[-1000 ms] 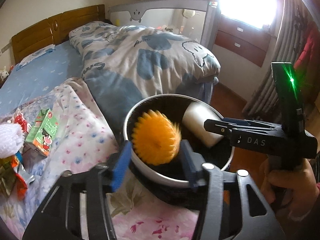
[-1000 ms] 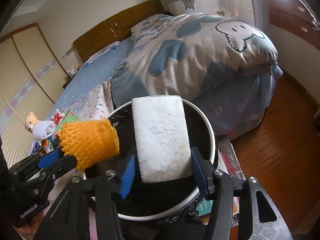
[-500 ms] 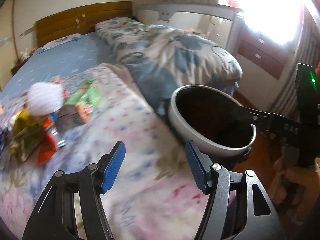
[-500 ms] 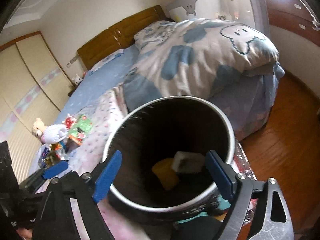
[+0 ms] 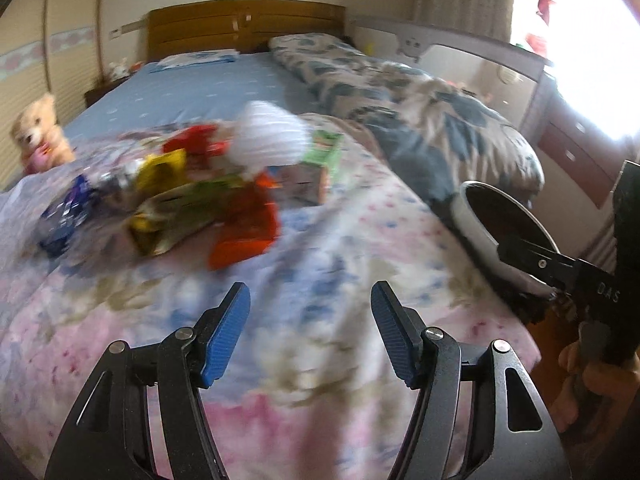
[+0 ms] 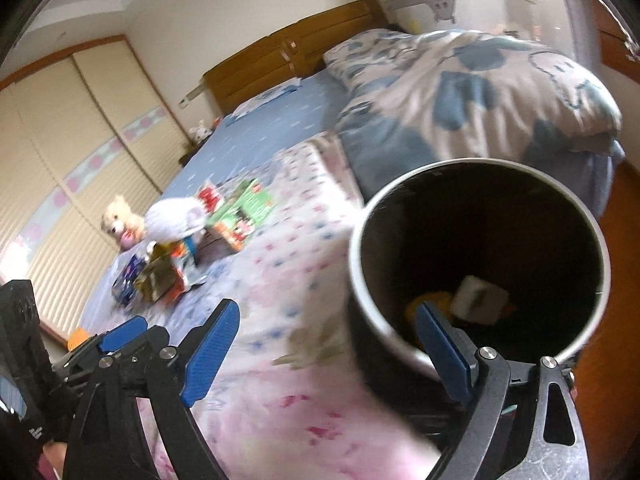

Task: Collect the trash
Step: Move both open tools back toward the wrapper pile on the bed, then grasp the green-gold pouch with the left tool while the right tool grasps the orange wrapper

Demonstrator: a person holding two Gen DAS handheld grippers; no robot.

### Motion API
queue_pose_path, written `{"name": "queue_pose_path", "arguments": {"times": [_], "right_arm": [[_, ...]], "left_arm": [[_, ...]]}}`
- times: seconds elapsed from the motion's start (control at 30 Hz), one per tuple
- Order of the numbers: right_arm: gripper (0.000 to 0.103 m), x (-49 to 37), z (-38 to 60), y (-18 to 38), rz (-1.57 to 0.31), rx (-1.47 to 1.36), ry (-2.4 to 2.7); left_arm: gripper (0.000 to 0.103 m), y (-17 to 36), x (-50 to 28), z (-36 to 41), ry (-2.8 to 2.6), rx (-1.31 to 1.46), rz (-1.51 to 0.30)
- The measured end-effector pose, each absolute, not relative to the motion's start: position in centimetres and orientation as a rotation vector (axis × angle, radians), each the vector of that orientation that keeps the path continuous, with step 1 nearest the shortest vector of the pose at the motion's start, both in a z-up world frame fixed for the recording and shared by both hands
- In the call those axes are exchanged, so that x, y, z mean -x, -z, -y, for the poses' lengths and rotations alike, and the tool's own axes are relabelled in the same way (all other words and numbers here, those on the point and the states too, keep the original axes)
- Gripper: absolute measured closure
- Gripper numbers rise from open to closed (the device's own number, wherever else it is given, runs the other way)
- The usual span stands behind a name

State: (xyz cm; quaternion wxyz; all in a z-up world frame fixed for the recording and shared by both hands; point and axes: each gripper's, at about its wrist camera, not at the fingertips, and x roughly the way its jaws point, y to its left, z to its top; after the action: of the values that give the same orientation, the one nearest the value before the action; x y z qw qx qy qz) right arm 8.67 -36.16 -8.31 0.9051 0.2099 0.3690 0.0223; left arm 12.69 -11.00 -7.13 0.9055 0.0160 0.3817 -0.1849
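Trash pile: mixed heap of crumpled wrappers, cartons and a white foam net point(image 5: 188, 188) lies mid-bed on the floral sheet point(image 5: 320, 248), away from the foot edge.
Left hand-held gripper point(image 5: 310, 334): jaws apart, empty, aimed up the bed; the pile sits ahead and to its left, and it looks the nearer one.
Right hand-held gripper point(image 6: 326, 344): jaws have just been opening, nothing between them.
Round metal bin point(image 6: 476, 268): off the bed's right edge, orange and white foam pieces inside.
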Motion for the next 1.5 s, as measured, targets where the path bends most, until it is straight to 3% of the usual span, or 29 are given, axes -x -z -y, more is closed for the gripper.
{"name": "queue_pose_path", "arguments": {"times": [0.77,0.93,1.17,1.23,1.3,1.37,1.43,1.5], "right_arm": [[0.014,-14.1,25.1,8.8,-0.782,-0.356,-0.229],[0.035,-16.4,23.4,9.6,-0.812,-0.369,-0.268],[0.043,-19.4,21.9,10.6,-0.844,-0.393,-0.300],[0.051,-20.4,21.6,11.1,-0.861,-0.404,-0.309],[0.061,-20.9,21.2,11.5,-0.873,-0.413,-0.320],[0.074,-21.3,21.0,12.0,-0.888,-0.421,-0.329],[0.094,-21.4,20.9,12.2,-0.899,-0.433,-0.341],[0.096,-21.0,21.0,12.2,-0.893,-0.436,-0.352]], "left_arm": [[0.039,8.2,-17.6,1.3,0.249,-0.014,-0.811],[0.039,8.5,-19.6,0.9,0.281,-0.038,-0.832],[0.039,9.7,-22.7,1.0,0.348,-0.001,-0.896],[0.039,9.8,-23.2,1.4,0.346,-0.020,-0.892],[0.045,9.9,-23.5,1.8,0.363,-0.024,-0.890],[0.060,9.9,-23.7,2.2,0.379,-0.033,-0.887],[0.065,9.9,-23.5,2.5,0.396,-0.039,-0.880],[0.068,9.7,-23.1,2.8,0.398,-0.062,-0.859]]}}
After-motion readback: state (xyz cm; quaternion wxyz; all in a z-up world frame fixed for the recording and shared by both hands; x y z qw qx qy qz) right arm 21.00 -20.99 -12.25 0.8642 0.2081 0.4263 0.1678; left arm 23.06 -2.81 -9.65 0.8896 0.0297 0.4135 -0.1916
